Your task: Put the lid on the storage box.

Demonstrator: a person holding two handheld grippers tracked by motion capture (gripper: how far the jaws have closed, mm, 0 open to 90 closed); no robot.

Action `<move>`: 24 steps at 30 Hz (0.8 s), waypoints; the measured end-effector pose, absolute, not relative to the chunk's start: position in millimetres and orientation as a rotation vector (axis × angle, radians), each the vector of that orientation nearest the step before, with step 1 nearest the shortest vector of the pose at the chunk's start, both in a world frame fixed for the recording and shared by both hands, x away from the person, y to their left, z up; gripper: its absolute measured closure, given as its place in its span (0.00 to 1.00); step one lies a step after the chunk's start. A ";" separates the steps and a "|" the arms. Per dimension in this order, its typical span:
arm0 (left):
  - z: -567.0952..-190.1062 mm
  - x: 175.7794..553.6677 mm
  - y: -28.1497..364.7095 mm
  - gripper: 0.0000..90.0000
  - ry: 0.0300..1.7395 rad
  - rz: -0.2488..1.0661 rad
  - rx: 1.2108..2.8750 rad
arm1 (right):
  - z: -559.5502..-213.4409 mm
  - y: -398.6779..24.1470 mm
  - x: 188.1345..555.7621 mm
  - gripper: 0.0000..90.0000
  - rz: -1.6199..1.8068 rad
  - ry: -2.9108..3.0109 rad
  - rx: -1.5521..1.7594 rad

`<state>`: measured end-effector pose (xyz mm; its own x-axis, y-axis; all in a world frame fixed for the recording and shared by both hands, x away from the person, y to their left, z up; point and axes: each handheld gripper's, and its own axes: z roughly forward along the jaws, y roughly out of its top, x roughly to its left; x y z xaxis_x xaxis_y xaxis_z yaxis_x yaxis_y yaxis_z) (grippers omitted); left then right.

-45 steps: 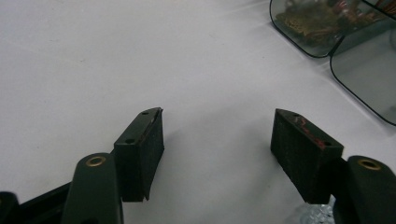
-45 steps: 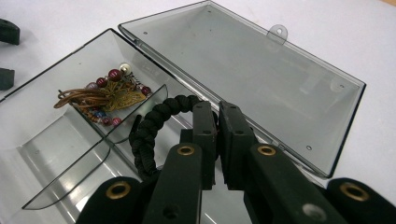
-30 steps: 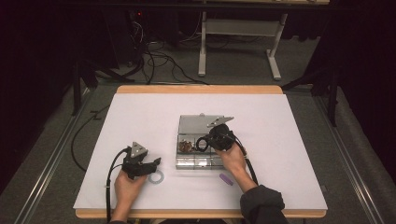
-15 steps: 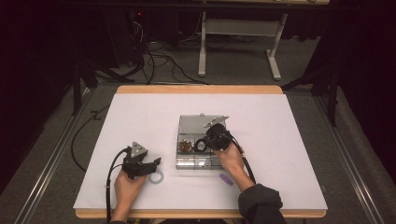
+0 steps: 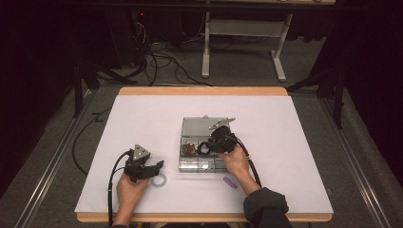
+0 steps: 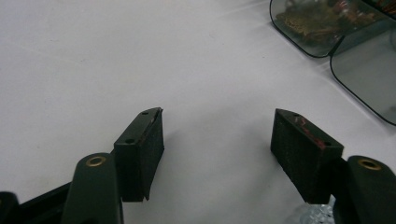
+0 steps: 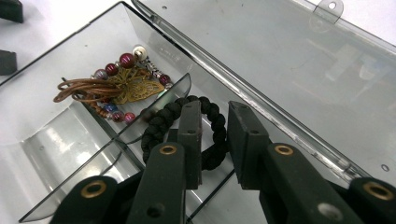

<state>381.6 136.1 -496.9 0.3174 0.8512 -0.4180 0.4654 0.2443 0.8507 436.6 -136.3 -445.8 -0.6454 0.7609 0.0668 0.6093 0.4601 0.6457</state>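
The black bead bracelet lies in a compartment of the clear plastic box, which sits near the middle of the tabletop. The neighbouring compartment holds a brown beaded necklace.

The right gripper stands over the bracelet. Its jaws have just been opening; one jaw sits inside the loop, and the pads no longer press on the band. The left gripper rests near the front edge, jaws released, beside a small ring.

Handling: the bracelet is probably light, limp and elastic. Grip across the band, not the loop. The box dividers look thin; avoid levering against them.
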 end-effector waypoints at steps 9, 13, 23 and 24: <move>-497.0 381.6 136.1 0.39 1.316 0.409 1.393 | -435.1 -148.3 429.8 0.82 1.062 2.416 1.191; -497.0 381.6 136.1 0.39 1.316 0.409 1.392 | -429.4 -151.8 424.5 0.79 1.077 2.395 1.175; -497.0 381.6 136.1 0.39 1.316 0.409 1.393 | -420.2 -159.2 414.1 0.75 1.101 2.376 1.148; -497.0 381.6 136.1 0.39 1.316 0.409 1.392 | -419.0 -160.6 412.7 0.75 1.102 2.375 1.147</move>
